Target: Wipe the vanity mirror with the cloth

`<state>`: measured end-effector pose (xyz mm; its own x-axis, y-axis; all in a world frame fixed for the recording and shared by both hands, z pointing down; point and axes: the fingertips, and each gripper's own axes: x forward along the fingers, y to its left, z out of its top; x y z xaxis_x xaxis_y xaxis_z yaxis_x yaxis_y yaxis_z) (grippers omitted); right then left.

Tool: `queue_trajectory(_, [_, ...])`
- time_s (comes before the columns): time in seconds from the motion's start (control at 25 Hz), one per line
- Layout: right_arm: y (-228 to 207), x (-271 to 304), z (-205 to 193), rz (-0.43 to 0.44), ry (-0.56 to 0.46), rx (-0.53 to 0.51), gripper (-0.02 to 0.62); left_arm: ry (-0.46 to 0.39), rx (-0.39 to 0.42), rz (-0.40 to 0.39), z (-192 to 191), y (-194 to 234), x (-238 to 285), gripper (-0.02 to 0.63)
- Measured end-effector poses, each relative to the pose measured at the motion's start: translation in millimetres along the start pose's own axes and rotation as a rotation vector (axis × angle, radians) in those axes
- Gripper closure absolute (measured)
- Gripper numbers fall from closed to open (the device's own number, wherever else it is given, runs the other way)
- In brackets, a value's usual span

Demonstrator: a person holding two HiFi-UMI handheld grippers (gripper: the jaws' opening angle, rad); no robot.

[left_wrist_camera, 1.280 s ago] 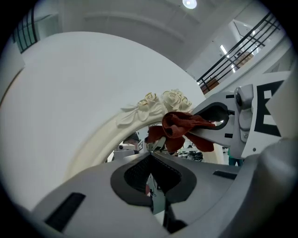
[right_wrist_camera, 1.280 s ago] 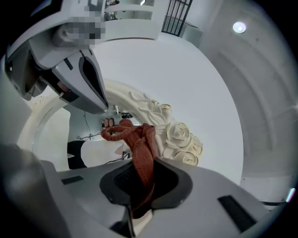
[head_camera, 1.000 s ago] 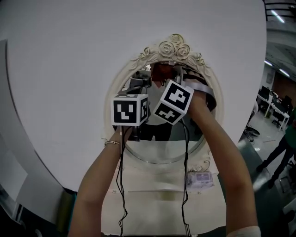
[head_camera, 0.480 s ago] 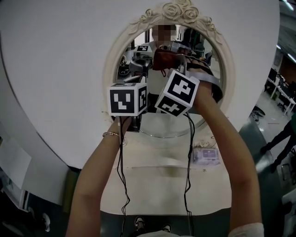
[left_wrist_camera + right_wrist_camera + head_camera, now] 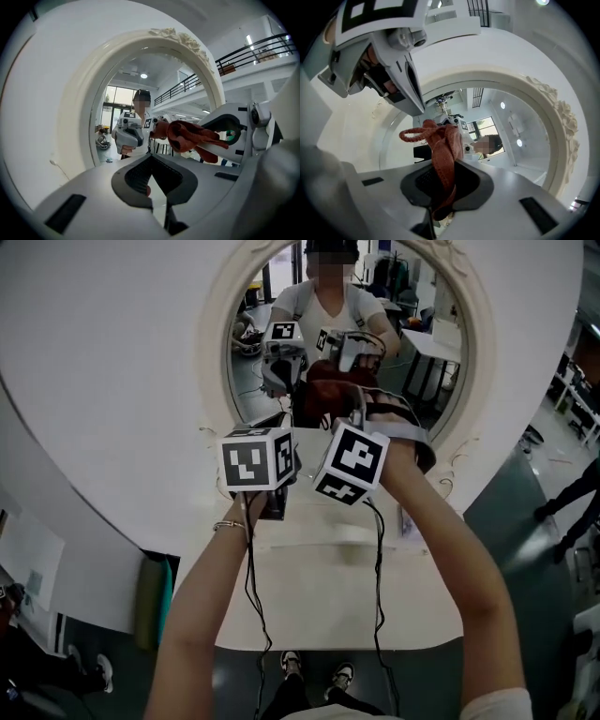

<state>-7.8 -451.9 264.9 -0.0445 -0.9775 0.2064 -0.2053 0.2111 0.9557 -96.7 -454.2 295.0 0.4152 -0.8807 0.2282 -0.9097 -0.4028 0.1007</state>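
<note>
The oval vanity mirror (image 5: pixel 248 381) in a cream carved frame (image 5: pixel 214 352) faces me, and its glass shows the person and both grippers. My right gripper (image 5: pixel 443 161) is shut on a red-brown cloth (image 5: pixel 440 145), which bunches out ahead of the jaws against the lower middle of the glass (image 5: pixel 328 395). The left gripper (image 5: pixel 150 161) is held just left of it near the glass, jaws shut with nothing between them. In the head view its marker cube (image 5: pixel 261 458) sits beside the right one (image 5: pixel 352 462). The left gripper view also shows the cloth (image 5: pixel 192 138).
A white rounded panel (image 5: pixel 103 381) surrounds the mirror. Below it lies a cream vanity top (image 5: pixel 328 596) with a small packet (image 5: pixel 406 521) near its right edge. Cables hang from both grippers. The person's feet (image 5: pixel 314 673) show below, and bystanders' legs (image 5: pixel 572 498) at far right.
The head view has tilted down, so the mirror sits higher in frame. The cloth has moved from the top of the glass toward its lower middle; both grippers stay side by side.
</note>
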Motion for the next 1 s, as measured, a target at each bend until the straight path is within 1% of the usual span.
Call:
queue_trajectory(0.08, [28, 6, -2, 0.038, 0.003, -0.004, 0.537, 0.015, -0.016, -0.005, -20, 4, 3, 0.600])
queue_trajectory(0.2, [70, 16, -8, 0.096, 0.010, 0.000, 0.537, 0.039, -0.017, -0.006, -51, 9, 9, 0.600])
queue_trajectory(0.36, [130, 26, -16, 0.171, 0.019, 0.024, 0.535, 0.095, -0.025, -0.003, -104, 15, 13, 0.600])
queue_trajectory(0.52, [172, 37, -26, 0.225, 0.029, 0.055, 0.535, 0.151, -0.039, -0.004, -148, 23, 18, 0.600])
queue_trajectory(0.68, [205, 45, -36, 0.276, 0.051, 0.081, 0.537, 0.184, -0.052, -0.004, -175, 30, 24, 0.600])
queue_trajectory(0.84, [239, 46, -42, 0.323, 0.065, 0.090, 0.535, 0.209, -0.045, -0.006, -195, 32, 25, 0.601])
queue_trajectory(1.0, [247, 50, -46, 0.332, 0.069, 0.088, 0.535, 0.223, -0.041, -0.013, -200, 29, 31, 0.600])
